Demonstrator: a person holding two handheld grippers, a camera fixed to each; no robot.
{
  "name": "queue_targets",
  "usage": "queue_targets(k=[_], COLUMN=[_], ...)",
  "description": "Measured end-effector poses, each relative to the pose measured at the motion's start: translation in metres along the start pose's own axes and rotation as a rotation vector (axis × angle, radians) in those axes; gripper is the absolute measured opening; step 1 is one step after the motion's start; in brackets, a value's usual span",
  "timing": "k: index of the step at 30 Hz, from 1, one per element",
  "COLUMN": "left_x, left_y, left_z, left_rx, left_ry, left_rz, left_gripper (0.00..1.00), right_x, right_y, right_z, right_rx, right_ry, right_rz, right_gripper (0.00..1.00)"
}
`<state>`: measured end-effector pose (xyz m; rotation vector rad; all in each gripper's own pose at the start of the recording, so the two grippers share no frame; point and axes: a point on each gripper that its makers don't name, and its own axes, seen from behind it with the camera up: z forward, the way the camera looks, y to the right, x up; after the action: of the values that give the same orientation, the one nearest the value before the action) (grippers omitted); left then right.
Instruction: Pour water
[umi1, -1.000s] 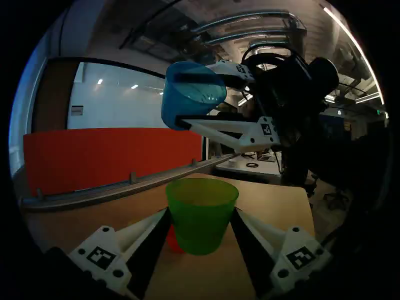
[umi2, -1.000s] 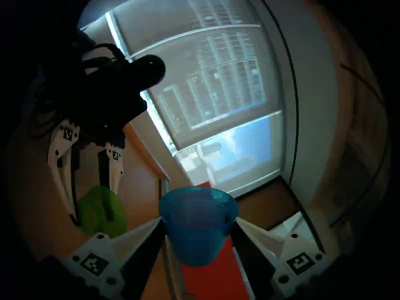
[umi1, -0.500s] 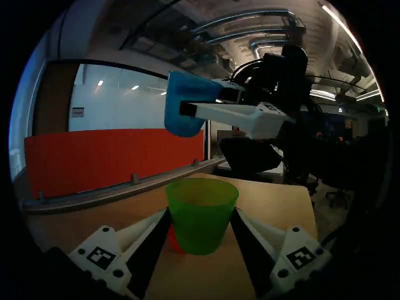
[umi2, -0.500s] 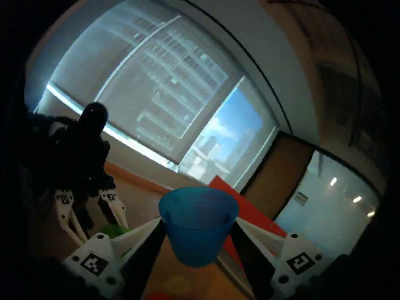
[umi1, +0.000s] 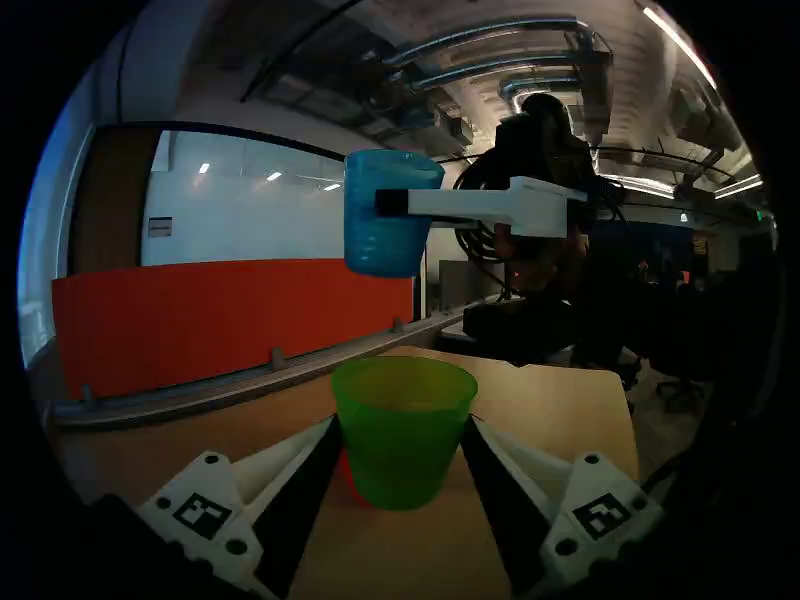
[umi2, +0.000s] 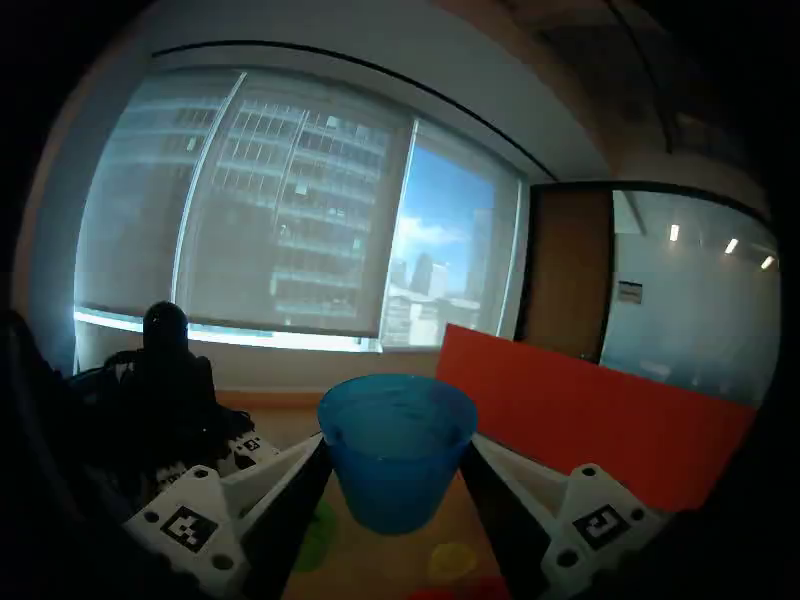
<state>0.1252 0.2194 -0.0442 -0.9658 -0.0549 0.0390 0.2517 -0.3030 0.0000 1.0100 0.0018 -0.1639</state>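
In the left gripper view, the left gripper (umi1: 403, 428) is held level and low over a wooden table (umi1: 545, 400). Its two white fingers (umi1: 300, 462) are closed against opposite sides of a green cup (umi1: 402, 445), which is gripped upright with its mouth open to the top. A small red object (umi1: 345, 472) is partly seen behind the cup's lower left edge; what it is cannot be told. Above and beyond the green cup, the right gripper (umi1: 392, 205) is seen side-on and held horizontal. A blue cup (umi1: 380, 245) is clamped upright at its tip, well apart from the green one. An orange partition panel (umi1: 230, 320) is set along the table's far edge.

In the right gripper view, the right gripper's own fingers (umi2: 290, 480) are seen pressed on both sides of the blue cup (umi2: 398, 470), again upright and level. Its inside is seen from above, but whether water is held in it cannot be told. The left gripper is made out at the lower left as a dark shape with white marked fingers. A green patch (umi2: 318, 532) and a yellow disc (umi2: 452, 560) are seen on the table below. Beyond them, a large window (umi2: 300, 240) is seen.
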Motion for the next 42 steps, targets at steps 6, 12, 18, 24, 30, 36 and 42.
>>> queue_targets(k=[6, 12, 18, 24, 30, 36, 42], left_x=[0.002, 0.004, 0.004, 0.006, 0.005, 0.004, 0.008], left_y=[-0.003, -0.007, -0.01, -0.014, -0.02, -0.026, -0.034], left_z=[-0.002, -0.002, -0.003, -0.005, -0.007, -0.007, -0.007], left_rx=[0.007, 0.015, 0.025, 0.037, 0.056, 0.073, 0.09], left_ry=[0.001, 0.003, 0.002, 0.003, -0.003, -0.009, -0.011], left_rz=[-0.001, -0.004, -0.004, -0.005, -0.012, -0.012, -0.01], left_gripper=[0.81, 0.81, 0.81, 0.81, 0.81, 0.81, 0.81], right_x=[0.005, 0.0, -0.006, -0.017, -0.029, -0.036, -0.047], right_y=[0.0, 0.001, 0.006, 0.013, 0.023, 0.034, 0.045], right_z=[-0.003, -0.006, -0.011, -0.022, -0.036, -0.052, -0.065], right_rx=[0.008, 0.004, -0.003, -0.02, -0.047, -0.075, -0.109], right_ry=[-0.001, -0.024, -0.043, -0.067, -0.086, -0.093, -0.1], right_rz=[0.032, 0.035, 0.043, 0.034, 0.039, 0.04, 0.04], right_gripper=[0.86, 0.86, 0.86, 0.86, 0.86, 0.86, 0.86])
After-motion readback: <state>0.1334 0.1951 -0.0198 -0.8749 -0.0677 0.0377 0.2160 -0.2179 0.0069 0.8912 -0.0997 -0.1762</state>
